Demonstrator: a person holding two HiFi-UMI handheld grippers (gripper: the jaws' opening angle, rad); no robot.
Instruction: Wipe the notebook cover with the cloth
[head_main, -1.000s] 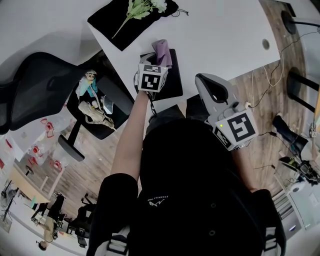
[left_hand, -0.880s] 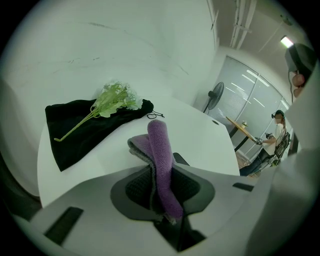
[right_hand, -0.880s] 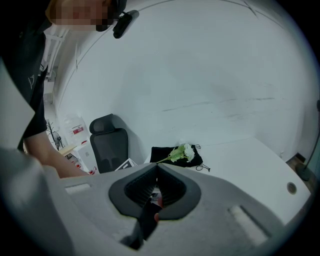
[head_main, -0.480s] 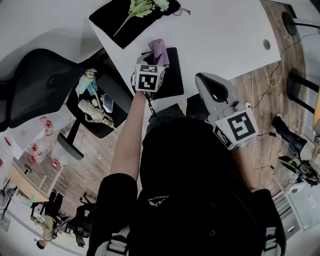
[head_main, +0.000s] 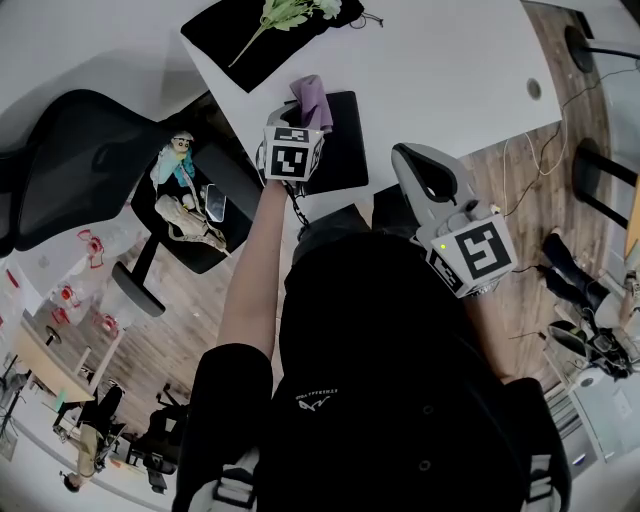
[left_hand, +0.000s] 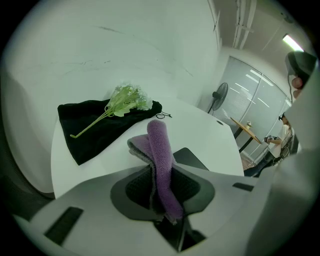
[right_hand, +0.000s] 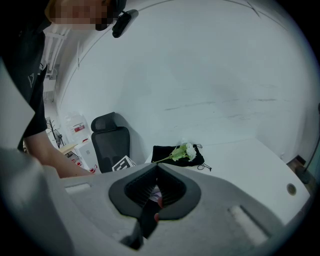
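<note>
At the worktop's (head_main: 440, 70) near edge, the left gripper (head_main: 303, 125) pinches a purple cloth (head_main: 312, 98) between its fingers, holding it upright over the far left corner of the black notebook (head_main: 345, 150). The right gripper (head_main: 420, 170), fingers pressed together and empty, hangs off that edge. Bare white surface runs rightward; a black pouch (head_main: 250, 50) under a flower sprig (head_main: 285, 12) fills the far left corner. No writing is legible.

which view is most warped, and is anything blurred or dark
All three are fisheye: head view bends the table edges most; left gripper view keeps the cloth sharp but darkens at the corners; right gripper view is dim, with a mosaic patch top left.
</note>
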